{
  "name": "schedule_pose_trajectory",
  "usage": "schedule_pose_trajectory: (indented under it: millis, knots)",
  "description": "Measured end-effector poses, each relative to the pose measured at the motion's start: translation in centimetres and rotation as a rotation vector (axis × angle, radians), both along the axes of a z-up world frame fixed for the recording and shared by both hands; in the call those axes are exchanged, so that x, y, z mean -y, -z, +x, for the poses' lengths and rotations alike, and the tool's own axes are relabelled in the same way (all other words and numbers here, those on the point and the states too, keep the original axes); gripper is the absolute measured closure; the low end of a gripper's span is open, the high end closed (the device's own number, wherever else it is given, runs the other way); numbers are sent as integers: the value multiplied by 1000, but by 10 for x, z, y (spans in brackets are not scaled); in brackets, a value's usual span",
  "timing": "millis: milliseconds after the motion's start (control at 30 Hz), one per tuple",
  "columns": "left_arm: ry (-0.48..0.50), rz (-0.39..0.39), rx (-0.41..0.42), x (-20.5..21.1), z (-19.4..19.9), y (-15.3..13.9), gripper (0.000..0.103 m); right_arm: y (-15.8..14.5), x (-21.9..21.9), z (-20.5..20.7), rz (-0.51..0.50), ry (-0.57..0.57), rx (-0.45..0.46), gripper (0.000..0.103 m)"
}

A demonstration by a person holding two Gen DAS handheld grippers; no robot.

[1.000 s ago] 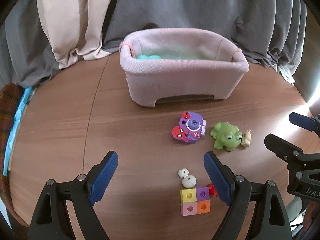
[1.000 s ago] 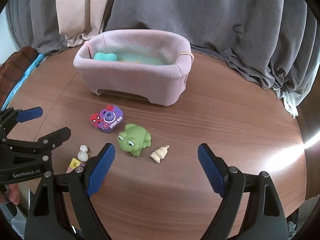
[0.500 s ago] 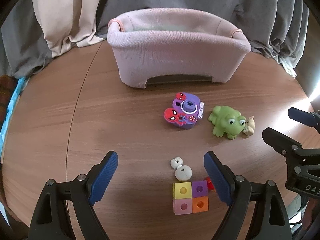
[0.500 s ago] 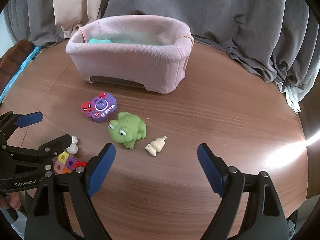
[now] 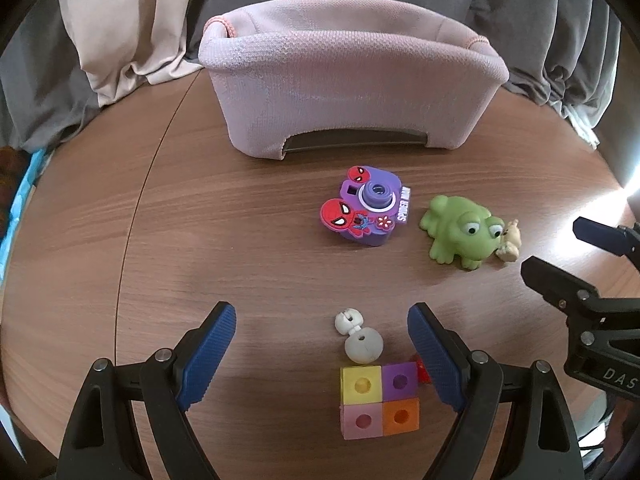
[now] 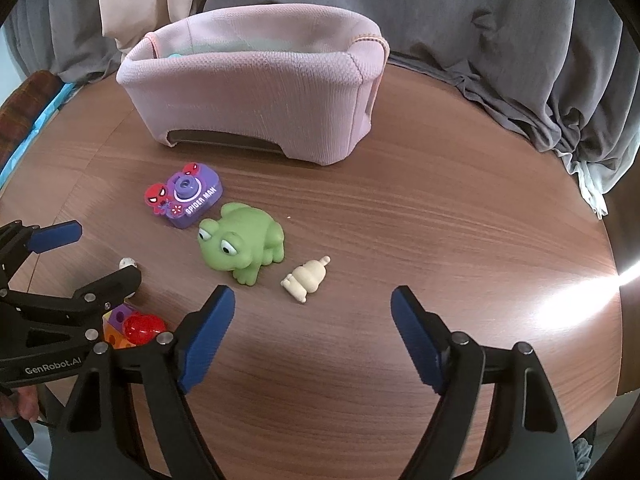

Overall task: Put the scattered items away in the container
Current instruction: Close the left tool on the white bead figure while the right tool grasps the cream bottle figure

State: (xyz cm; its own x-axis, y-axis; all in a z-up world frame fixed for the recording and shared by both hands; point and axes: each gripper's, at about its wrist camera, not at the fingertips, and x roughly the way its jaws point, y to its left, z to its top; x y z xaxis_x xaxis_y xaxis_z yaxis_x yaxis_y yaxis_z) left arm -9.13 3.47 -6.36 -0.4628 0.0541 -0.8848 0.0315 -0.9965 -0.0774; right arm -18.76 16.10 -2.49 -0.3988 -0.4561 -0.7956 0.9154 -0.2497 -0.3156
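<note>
Pink fabric basket (image 6: 256, 92) beyond both grippers; its contents mostly hidden by the near wall, only a teal sliver shows. Red piece (image 6: 143, 329) and block cube (image 5: 379, 400) partly covered by the left gripper (image 5: 320, 354) in the right view. Left jaws wide, nothing clamped; white bead toy (image 5: 358, 338) lies between the tips. Right gripper (image 6: 312, 330) jaws closing, empty; beige figurine (image 6: 306, 279) just ahead, frog (image 6: 240, 246) and purple camera toy (image 6: 184, 196) ahead-left.

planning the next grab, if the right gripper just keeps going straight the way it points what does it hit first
Most likely the small cream figurine, which lies just beyond the right gripper and roughly between its closing, still empty jaws. The green frog sits left of that line. Depth is hard to judge, so it might meet bare table.
</note>
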Motion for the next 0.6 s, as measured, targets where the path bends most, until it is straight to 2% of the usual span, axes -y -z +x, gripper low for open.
schedule_pose_trajectory:
  millis: [200,267,333,367,600]
  knots:
    - [1,4,12,-2,0,6,18,5,2,-2,9,0,4,25]
    - [-6,-3,8,-3,0,7,23,7,3,-3,13,2,7,26]
    - [-21,-9,10,-2,0,9,34,9,3,-4,15,-1,9,26]
    - [-23,-3,16,-1,-1,10,35,10,3,-4,16,-3,6,26]
    - [-12,9,31,0,-1,16,36,17,7,-5,29,1,7,27]
